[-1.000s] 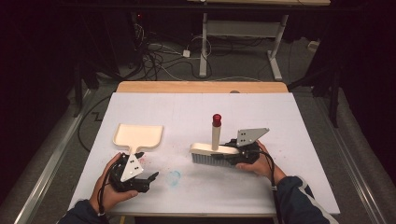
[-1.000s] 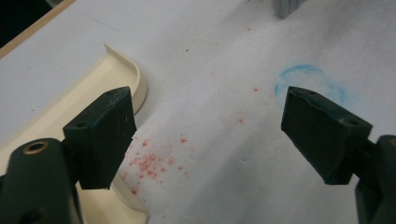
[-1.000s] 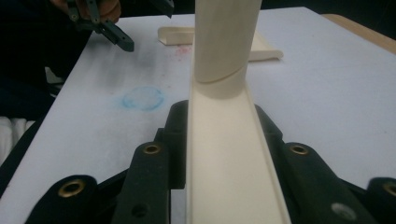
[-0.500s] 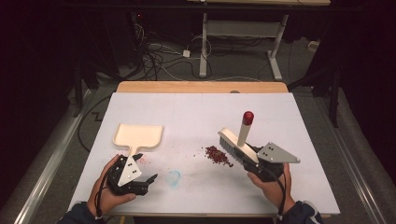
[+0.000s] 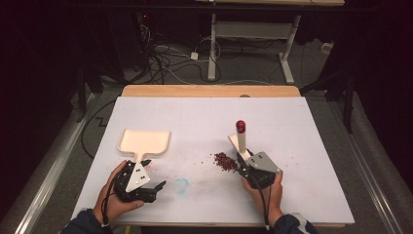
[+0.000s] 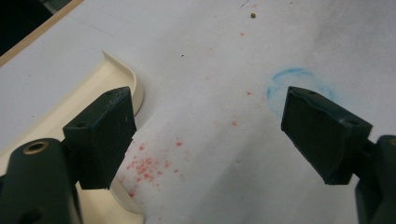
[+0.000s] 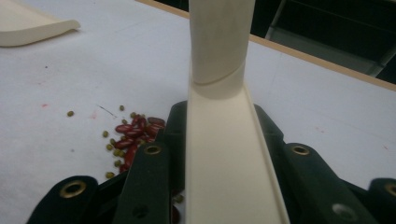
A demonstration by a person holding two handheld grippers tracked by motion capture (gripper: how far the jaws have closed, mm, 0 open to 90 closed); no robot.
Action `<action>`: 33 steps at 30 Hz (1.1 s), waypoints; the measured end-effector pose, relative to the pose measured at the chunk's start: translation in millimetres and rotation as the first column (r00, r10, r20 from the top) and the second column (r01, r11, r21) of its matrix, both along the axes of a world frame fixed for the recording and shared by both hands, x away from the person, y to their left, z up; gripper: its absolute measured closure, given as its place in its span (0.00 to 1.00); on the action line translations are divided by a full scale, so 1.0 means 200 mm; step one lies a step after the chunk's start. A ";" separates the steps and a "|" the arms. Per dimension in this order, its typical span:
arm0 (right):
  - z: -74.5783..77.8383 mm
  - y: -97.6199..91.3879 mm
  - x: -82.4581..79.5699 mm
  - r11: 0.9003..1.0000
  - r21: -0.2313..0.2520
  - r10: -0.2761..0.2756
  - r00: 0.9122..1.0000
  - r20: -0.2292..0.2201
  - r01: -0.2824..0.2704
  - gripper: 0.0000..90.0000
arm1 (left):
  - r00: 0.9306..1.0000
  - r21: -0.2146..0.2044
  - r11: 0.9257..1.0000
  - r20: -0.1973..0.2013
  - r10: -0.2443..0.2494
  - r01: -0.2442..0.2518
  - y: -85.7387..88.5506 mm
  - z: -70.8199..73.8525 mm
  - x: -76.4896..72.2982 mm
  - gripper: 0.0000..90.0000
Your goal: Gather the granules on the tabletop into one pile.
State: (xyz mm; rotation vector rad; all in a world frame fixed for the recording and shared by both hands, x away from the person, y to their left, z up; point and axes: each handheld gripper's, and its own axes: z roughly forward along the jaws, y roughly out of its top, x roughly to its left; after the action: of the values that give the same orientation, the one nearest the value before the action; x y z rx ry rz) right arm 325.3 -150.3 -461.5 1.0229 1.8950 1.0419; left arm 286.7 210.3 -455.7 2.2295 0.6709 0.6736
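A: Cream plastic, two pieces. One cream plastic dustpan [image 5: 144,142] left of centre in the high view, flat on the white table cover [image 5: 302,126], stub handle toward the bottom edge. One cream plastic hand brush with a red-tipped handle [image 5: 240,138], right of centre.

B: Beans?

A: One loose pile of dark red beans and small green ones [image 5: 225,161], just below centre, touching or just beside the brush head, can't tell which. In the right gripper view the pile [image 7: 132,137] sits lower left, with about three green strays [image 7: 70,113] off to its left. Exact bean count not readable.

B: Grippers?

A: Two. Left gripper [image 5: 152,173] at lower left of the high view, lying low on the table, pointing right and a little up-frame, hand wrapped round its body. Jaws wide apart, nothing between them; in the left gripper view the gripper [image 6: 208,135] has bare table and red stains in the gap, the dustpan's [image 6: 119,77] edge at left just behind one jaw, one blue chalk ring [image 6: 299,86] at right.

B: Right one?

A: Right gripper [image 5: 242,163] lower right of centre, hand below it, grey plate on top, pointing up-frame. Jaws clamped on the brush's flat back; in the right gripper view the gripper [image 7: 223,154] has the brush [image 7: 224,140] running up the middle, handle rising steeply toward the top edge.

B: Other?

A: One wooden table edge [image 5: 209,90] along the cover's upper side.
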 end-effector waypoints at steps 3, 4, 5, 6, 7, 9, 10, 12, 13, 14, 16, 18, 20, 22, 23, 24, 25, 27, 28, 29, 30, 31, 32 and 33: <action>0.00 0.07 0.01 1.000 0.006 -0.026 1.000 0.013 0.026 0.75 | 1.000 -0.001 1.000 0.001 0.002 -0.002 0.00 0.00 0.00 0.19; 0.00 0.08 0.02 0.999 0.012 -0.035 0.999 0.015 0.035 0.75 | 1.000 0.000 1.000 0.001 0.003 -0.003 0.00 0.00 0.00 0.19; 0.00 0.09 0.03 0.999 0.016 -0.044 0.999 0.016 0.044 0.75 | 1.000 -0.001 1.000 0.001 0.003 -0.003 0.00 0.00 0.00 0.19; 0.00 0.10 0.04 0.999 0.018 -0.052 0.998 0.022 0.052 0.75 | 1.000 -0.002 1.000 0.001 0.003 -0.003 0.00 0.00 0.00 0.19; 0.00 0.11 0.05 0.998 0.027 -0.063 0.998 0.025 0.062 0.75 | 1.000 -0.002 1.000 0.001 0.002 -0.002 0.00 0.00 0.00 0.19; 0.00 0.13 0.07 0.997 0.042 -0.072 0.997 0.023 0.071 0.75 | 1.000 -0.002 1.000 0.001 0.002 -0.002 0.00 0.00 0.00 0.19; 0.00 0.13 0.07 0.996 0.048 -0.073 0.997 0.024 0.072 0.75 | 1.000 -0.005 1.000 0.000 0.003 -0.003 0.01 0.00 0.00 0.19; 0.01 0.14 0.07 0.996 0.046 -0.081 0.996 0.030 0.080 0.75 | 1.000 -0.006 1.000 0.000 0.004 -0.004 0.01 0.00 0.00 0.19; 0.02 0.13 0.08 0.996 0.048 -0.077 0.996 0.040 0.075 0.75 | 1.000 -0.007 1.000 0.000 0.004 -0.004 0.01 0.00 0.00 0.19; 0.03 0.12 0.07 0.995 0.055 -0.080 0.996 0.048 0.078 0.75 | 1.000 -0.007 1.000 0.001 0.003 -0.003 0.01 0.00 0.00 0.19; 0.06 0.09 0.07 0.994 0.062 -0.090 0.994 0.056 0.086 0.75 | 1.000 -0.004 1.000 0.003 0.004 -0.004 0.01 0.00 -0.01 0.19; 0.09 0.05 0.06 0.993 0.085 -0.085 0.995 0.048 0.080 0.75 | 1.000 0.000 1.000 0.006 0.004 -0.004 0.01 0.00 -0.01 0.19; 0.12 -0.01 0.04 0.994 0.088 -0.073 0.997 0.035 0.069 0.75 | 1.000 0.005 1.000 0.006 0.003 -0.003 0.01 0.00 -0.01 0.19; 0.15 -0.06 0.01 0.992 0.114 -0.047 0.999 -0.003 0.047 0.75 | 1.000 0.014 1.000 0.004 0.002 -0.002 0.01 0.00 -0.01 0.19; 0.16 -0.09 -0.01 0.992 0.119 -0.031 0.999 -0.020 0.033 0.75 | 1.000 0.014 1.000 0.004 0.002 -0.002 0.01 0.00 -0.01 0.19; 0.17 -0.12 -0.04 0.993 0.114 -0.016 0.999 -0.031 0.020 0.75 | 1.000 0.013 1.000 0.003 0.000 0.000 0.01 0.00 -0.01 0.19; 0.18 -0.15 -0.08 0.995 0.100 -0.004 0.999 -0.045 0.009 0.75 | 1.000 0.014 1.000 0.003 -0.001 0.001 0.01 0.00 -0.01 0.19; 0.19 -0.19 -0.14 0.996 0.089 0.017 0.998 -0.060 -0.012 0.75 | 1.000 0.017 1.000 0.003 -0.003 0.003 0.01 0.00 -0.01 0.19; 0.20 -0.22 -0.17 0.997 0.074 0.024 0.998 -0.065 -0.019 0.75 | 1.000 0.016 1.000 0.003 -0.002 0.002 0.01 0.00 -0.01 0.19; 0.20 -0.24 -0.20 0.997 0.078 0.027 0.997 -0.073 -0.021 0.75 | 1.000 0.016 1.000 0.002 -0.003 0.003 0.01 0.00 -0.01 0.19; 0.21 -0.27 -0.23 0.996 0.086 0.037 0.996 -0.085 -0.029 0.75 | 1.000 0.018 1.000 0.002 -0.003 0.003 0.01 0.00 -0.01 0.19; 0.21 -0.30 -0.26 0.995 0.090 0.045 0.994 -0.101 -0.036 0.75 | 1.000 0.018 1.000 0.002 -0.004 0.004 0.01 0.00 -0.02 0.19; 0.21 -0.32 -0.28 0.995 0.089 0.045 0.993 -0.111 -0.035 0.75 | 1.000 0.018 1.000 0.001 -0.007 0.007 0.01 0.00 -0.02 0.19; 0.20 -0.34 -0.31 0.995 0.092 0.049 0.990 -0.130 -0.037 0.75 | 1.000 0.020 1.000 0.001 -0.008 0.008 0.00 0.00 -0.02 0.19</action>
State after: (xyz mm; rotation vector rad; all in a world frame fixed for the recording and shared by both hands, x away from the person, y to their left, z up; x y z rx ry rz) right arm 262.4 -218.8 -421.8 1.1309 1.9994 1.1163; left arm 283.7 210.9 -455.9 2.2484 0.6573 0.6806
